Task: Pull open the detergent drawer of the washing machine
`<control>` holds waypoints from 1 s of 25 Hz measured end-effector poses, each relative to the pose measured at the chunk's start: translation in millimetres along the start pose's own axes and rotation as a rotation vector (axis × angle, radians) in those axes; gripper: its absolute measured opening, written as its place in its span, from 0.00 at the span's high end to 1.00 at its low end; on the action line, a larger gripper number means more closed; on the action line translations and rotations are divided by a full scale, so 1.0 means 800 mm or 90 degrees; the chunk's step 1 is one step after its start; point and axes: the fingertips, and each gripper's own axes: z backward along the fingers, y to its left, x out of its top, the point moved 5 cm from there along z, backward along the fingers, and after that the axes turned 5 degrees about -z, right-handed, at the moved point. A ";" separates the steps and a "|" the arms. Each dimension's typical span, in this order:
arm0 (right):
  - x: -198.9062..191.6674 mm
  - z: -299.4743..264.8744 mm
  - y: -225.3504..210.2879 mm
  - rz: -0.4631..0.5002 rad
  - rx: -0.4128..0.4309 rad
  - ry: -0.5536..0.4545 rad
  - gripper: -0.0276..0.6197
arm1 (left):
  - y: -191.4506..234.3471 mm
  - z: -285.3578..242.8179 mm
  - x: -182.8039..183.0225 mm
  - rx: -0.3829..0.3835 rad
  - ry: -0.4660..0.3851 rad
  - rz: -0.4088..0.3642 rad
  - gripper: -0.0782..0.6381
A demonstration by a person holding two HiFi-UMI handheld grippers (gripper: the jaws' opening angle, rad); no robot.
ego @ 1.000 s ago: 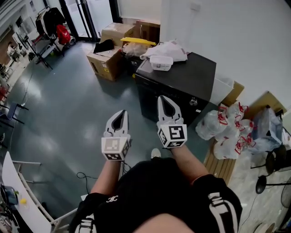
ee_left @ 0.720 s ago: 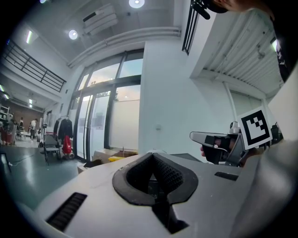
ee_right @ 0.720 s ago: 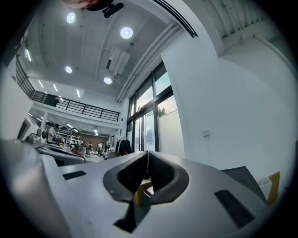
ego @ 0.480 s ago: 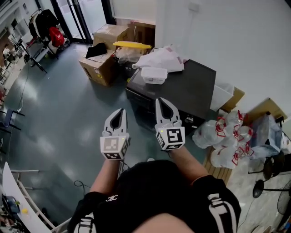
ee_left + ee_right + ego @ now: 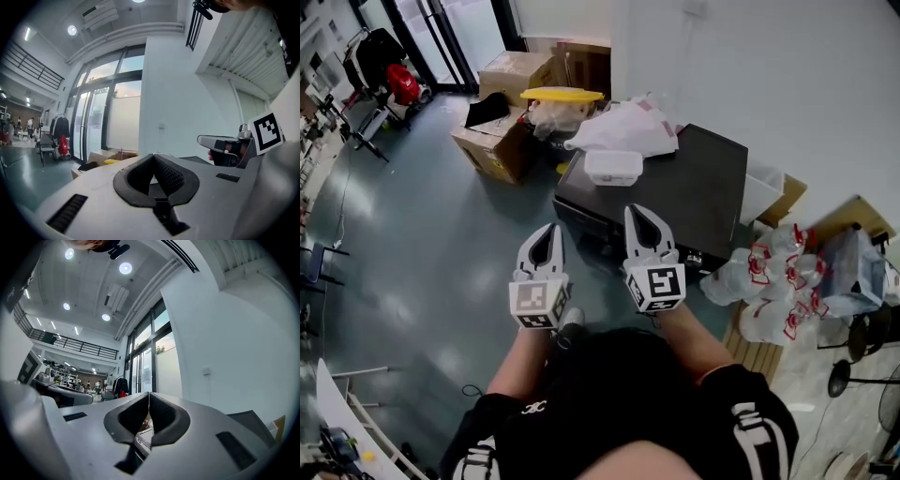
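The left claw (image 5: pixel 549 231) and right claw (image 5: pixel 638 210) are held level, side by side, before the washing machine (image 5: pixel 703 187). Both are closed, with nothing gripped.

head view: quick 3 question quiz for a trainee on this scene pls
1. True or false: the left tongs are holding something.
2. What sits on top of the washing machine? A) white container B) kettle C) laptop
3. Which tongs show nearer the machine's front edge?

Key: 1 false, shut and empty; 2 A; 3 right tongs.
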 end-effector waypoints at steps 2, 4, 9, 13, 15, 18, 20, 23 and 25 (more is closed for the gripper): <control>-0.004 -0.009 -0.007 0.001 -0.014 0.003 0.95 | 0.005 -0.017 -0.004 -0.019 0.003 0.006 0.89; -0.010 -0.020 -0.010 0.000 -0.028 0.004 0.95 | 0.012 -0.030 -0.008 -0.037 0.007 0.011 0.89; -0.018 -0.042 -0.004 0.007 -0.051 0.008 0.95 | 0.036 -0.052 -0.010 -0.073 -0.004 0.014 0.89; -0.018 -0.056 0.004 0.035 -0.061 0.004 0.95 | 0.051 -0.066 -0.012 -0.097 -0.008 0.010 0.89; -0.021 -0.062 0.004 0.031 -0.069 0.006 0.95 | 0.055 -0.072 -0.013 -0.109 -0.010 0.005 0.89; -0.021 -0.070 0.003 0.027 -0.080 0.008 0.95 | 0.061 -0.082 -0.013 -0.127 -0.009 0.022 0.88; -0.022 -0.074 0.004 0.026 -0.083 0.011 0.95 | 0.067 -0.087 -0.014 -0.147 -0.021 0.069 0.82; -0.026 -0.078 0.005 0.030 -0.089 0.017 0.95 | 0.078 -0.096 -0.019 -0.189 -0.041 0.180 0.51; -0.029 -0.077 0.005 0.033 -0.094 0.025 0.95 | 0.084 -0.101 -0.026 -0.209 -0.051 0.246 0.49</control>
